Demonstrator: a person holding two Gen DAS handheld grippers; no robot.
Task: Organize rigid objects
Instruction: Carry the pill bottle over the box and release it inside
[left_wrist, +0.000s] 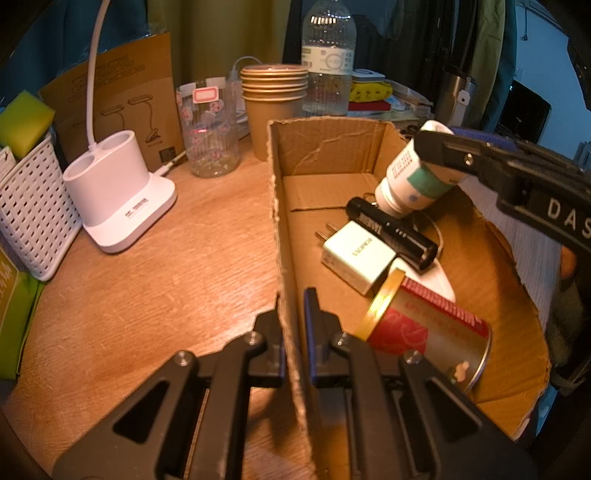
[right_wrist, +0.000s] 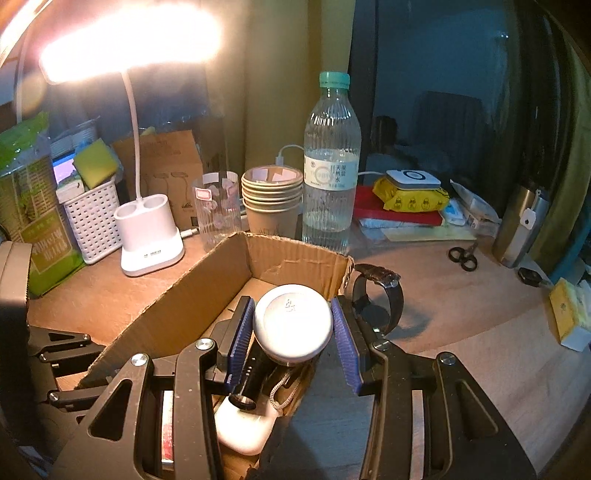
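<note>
An open cardboard box (left_wrist: 325, 147) stands on the wooden table. My left gripper (left_wrist: 293, 325) is shut on its near-left wall. Inside lie a white plug charger (left_wrist: 356, 254), a black flashlight (left_wrist: 391, 230) and a red tin can (left_wrist: 424, 328) on its side. My right gripper (right_wrist: 293, 328) is shut on a white pill bottle (right_wrist: 293, 326), held tilted over the box with its cap down; in the left wrist view the bottle (left_wrist: 410, 177) hangs above the flashlight. A black wristwatch (right_wrist: 376, 295) lies just right of the box.
A white desk lamp base (left_wrist: 122, 195), a white basket (left_wrist: 33, 206), a clear glass (left_wrist: 210, 129), stacked paper cups (left_wrist: 273, 99) and a water bottle (right_wrist: 330, 166) stand behind the box. Scissors (right_wrist: 463, 256), a steel flask (right_wrist: 521, 225) and a yellow packet (right_wrist: 410, 197) are at right.
</note>
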